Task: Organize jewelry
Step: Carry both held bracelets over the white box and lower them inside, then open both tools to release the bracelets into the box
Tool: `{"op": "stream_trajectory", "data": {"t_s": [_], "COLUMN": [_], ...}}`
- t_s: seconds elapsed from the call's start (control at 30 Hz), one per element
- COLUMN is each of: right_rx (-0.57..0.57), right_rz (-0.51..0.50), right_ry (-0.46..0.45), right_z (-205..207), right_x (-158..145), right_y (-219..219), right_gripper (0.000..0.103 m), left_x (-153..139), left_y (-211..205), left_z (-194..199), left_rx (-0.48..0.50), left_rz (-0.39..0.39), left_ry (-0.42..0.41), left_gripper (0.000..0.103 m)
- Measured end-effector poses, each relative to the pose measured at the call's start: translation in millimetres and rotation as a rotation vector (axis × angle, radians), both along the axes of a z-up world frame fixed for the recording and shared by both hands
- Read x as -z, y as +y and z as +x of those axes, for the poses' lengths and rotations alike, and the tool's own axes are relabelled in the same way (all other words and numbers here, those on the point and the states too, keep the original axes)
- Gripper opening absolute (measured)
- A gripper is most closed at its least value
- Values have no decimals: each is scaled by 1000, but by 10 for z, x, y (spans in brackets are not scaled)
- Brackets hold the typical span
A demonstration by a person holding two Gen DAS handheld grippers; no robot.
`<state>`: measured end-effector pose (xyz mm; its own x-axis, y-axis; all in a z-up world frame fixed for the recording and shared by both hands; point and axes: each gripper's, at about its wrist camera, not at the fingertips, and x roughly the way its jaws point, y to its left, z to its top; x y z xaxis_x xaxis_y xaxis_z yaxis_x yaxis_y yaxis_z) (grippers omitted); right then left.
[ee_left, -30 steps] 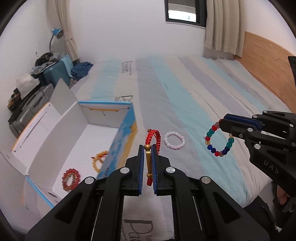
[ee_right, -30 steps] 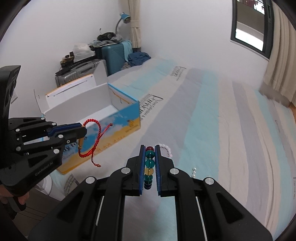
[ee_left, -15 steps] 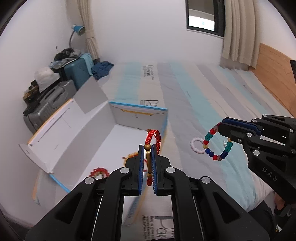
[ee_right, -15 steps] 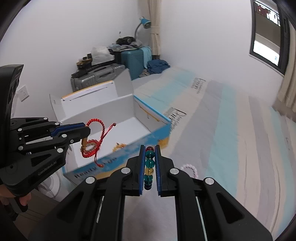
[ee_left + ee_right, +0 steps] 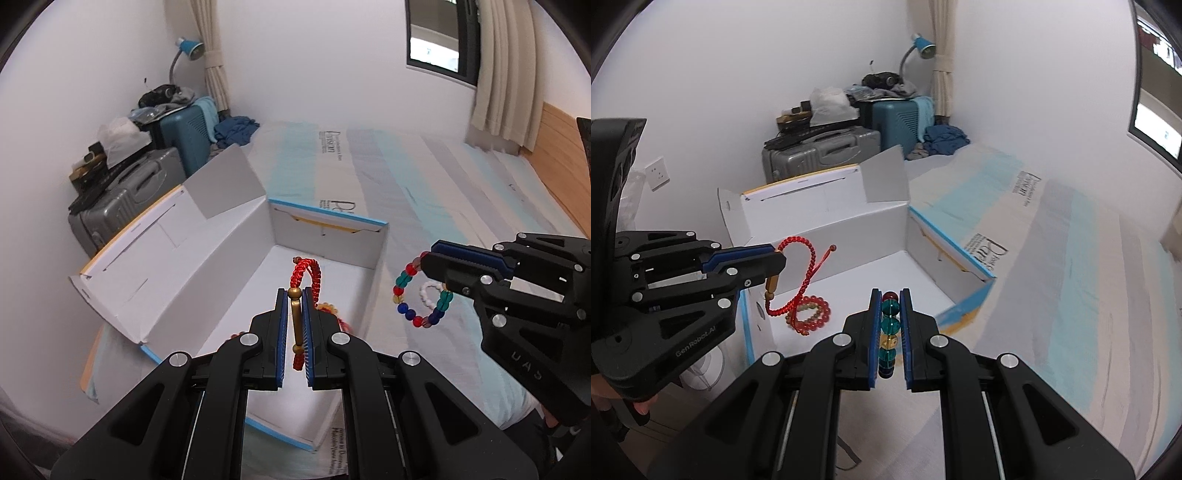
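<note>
My left gripper (image 5: 294, 295) is shut on a red braided cord bracelet (image 5: 306, 271) with a gold bar, held above the open white cardboard box (image 5: 229, 273). It also shows in the right wrist view (image 5: 798, 273) hanging from the left gripper (image 5: 774, 260). My right gripper (image 5: 890, 295) is shut on a multicoloured bead bracelet (image 5: 889, 325), seen in the left wrist view (image 5: 421, 295) just right of the box wall. A red bead bracelet (image 5: 816, 314) and an amber one lie on the box floor. A white bead bracelet (image 5: 428, 293) lies on the bed.
The box (image 5: 886, 229) sits at the bed's left edge, flaps open. The striped bedsheet (image 5: 424, 177) stretches away to the right. Suitcases (image 5: 122, 199) and a blue lamp (image 5: 188, 48) stand by the wall beyond the box. A wooden headboard (image 5: 554, 147) is at far right.
Both grippers have moved left toward the box with their bracelets. The left one now hangs over the box interior; the right one is beside the box's right wall.
</note>
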<state>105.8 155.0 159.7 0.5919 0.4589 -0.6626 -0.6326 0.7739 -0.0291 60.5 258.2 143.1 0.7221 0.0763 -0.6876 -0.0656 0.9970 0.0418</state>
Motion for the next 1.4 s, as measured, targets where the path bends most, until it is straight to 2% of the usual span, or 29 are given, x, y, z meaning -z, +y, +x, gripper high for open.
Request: {"op": "stream_trajectory", "data": {"t_s": [0.23,0.67,1.0,1.4], "right_rx": [-49,-108,-147,-181], "right_rz": [-37,-125,-204,-306], "right_ry": [35,104,152,221], "right_z": [135,400,614,712], "right_x": [211,688,1034,1382], "right_y": [322,730,909,1049], "right_gripper": [9,9,9,9], "left_x": [181,725,1095,1424], "left_y": [253,643,780,836], "left_z": [72,368,596,791], "left_rx": [-27,-56,-34,-26], "left_rz": [-16,-62,-81,-58], "left_ry": [35,153,249,373], "left_gripper": [7,7,7,7]}}
